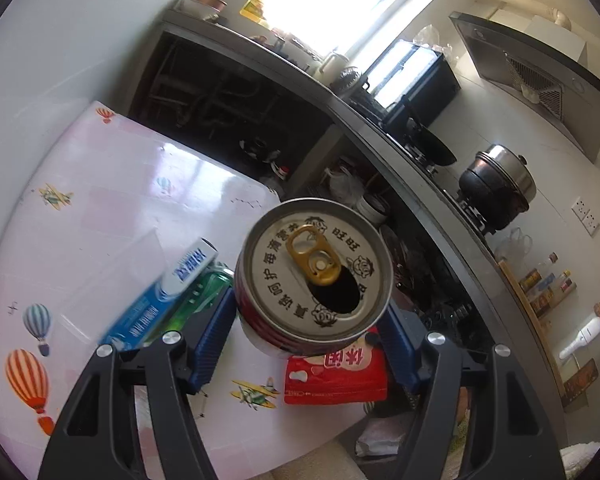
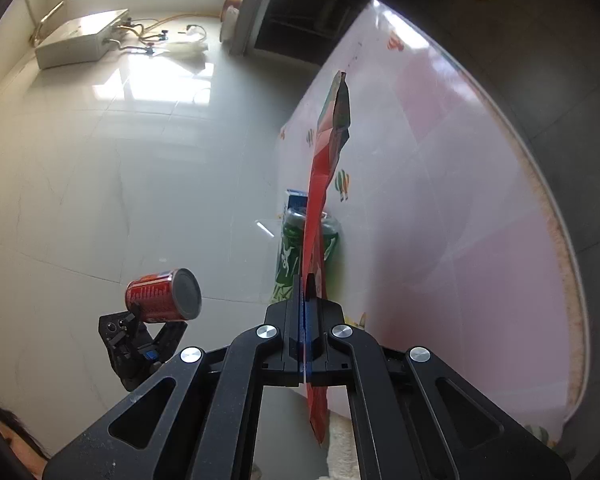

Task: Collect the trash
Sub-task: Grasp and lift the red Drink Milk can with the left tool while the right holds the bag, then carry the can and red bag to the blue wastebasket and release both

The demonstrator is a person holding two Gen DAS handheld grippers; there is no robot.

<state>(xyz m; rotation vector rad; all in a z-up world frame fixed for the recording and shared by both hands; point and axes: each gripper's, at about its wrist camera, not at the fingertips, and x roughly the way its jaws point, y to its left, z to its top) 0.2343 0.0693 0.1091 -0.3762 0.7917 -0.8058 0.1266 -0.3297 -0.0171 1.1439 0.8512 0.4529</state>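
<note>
My left gripper (image 1: pixel 306 320) is shut on a red drink can (image 1: pixel 315 270) with an opened silver top, held above the table edge. The can (image 2: pixel 164 294) and the left gripper (image 2: pixel 156 316) also show in the right wrist view, over the floor. My right gripper (image 2: pixel 305 280) is shut on a flat red snack wrapper (image 2: pixel 324 168), held edge-on above the table. A green plastic bottle (image 2: pixel 290 256) and a blue toothpaste box (image 1: pixel 160 292) lie on the table. A red snack packet (image 1: pixel 336 372) lies under the can.
The pink table (image 1: pixel 112 184) has a balloon and plane print; its edge (image 2: pixel 556 248) curves at right. A kitchen counter (image 1: pixel 400 160) with pots runs behind. The tiled floor (image 2: pixel 100 160) holds a white box with cables (image 2: pixel 80 40).
</note>
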